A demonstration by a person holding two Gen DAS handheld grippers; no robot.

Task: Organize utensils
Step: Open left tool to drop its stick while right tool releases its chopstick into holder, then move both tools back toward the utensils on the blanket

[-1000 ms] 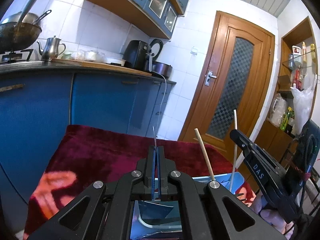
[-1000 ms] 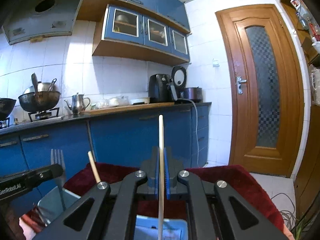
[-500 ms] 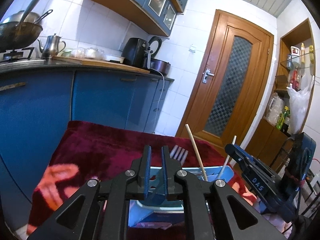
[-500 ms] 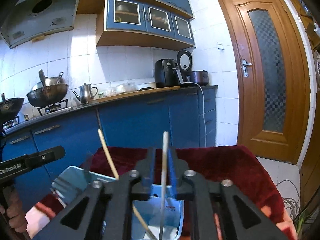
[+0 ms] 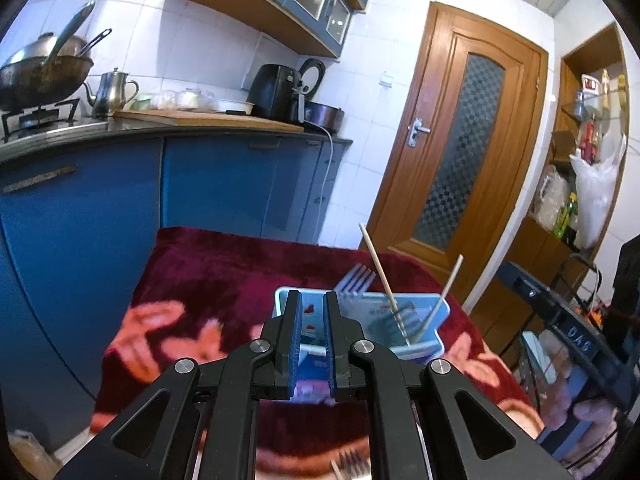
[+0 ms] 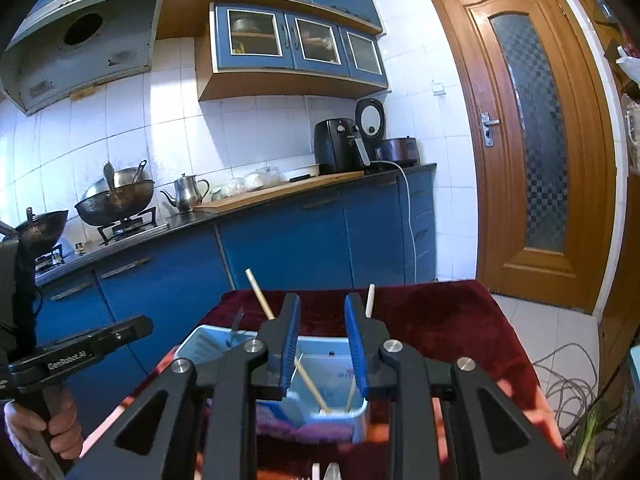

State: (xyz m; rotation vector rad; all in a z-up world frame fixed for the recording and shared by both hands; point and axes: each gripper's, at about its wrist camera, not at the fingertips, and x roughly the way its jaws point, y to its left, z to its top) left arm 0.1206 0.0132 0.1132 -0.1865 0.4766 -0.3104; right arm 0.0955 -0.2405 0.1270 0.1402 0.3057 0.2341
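A light blue bin (image 5: pixel 420 350) stands on the dark red patterned cloth (image 5: pixel 220 264). In it a fork (image 5: pixel 356 278) stands with tines up, and a tan chopstick (image 5: pixel 378 264) and a pale chopstick (image 5: pixel 450 280) lean. My left gripper (image 5: pixel 311 300) hangs just in front of the bin, jaws a little apart, nothing between them. In the right wrist view my right gripper (image 6: pixel 322 304) stands open over the bin (image 6: pixel 192 340), empty. Behind its fingers are the tan chopstick (image 6: pixel 260 296) and the pale chopstick (image 6: pixel 370 300).
Another fork (image 5: pixel 348 468) lies on the cloth under my left gripper. Blue kitchen cabinets (image 6: pixel 300 240) and a counter with woks and a kettle run behind the table. A wooden door (image 6: pixel 532 140) is at the right. Cables (image 6: pixel 568 380) lie on the floor.
My left gripper let go of the fork into the bin and my right gripper let go of the pale chopstick. Both jaws parted and both grippers drew back and up from the bin.
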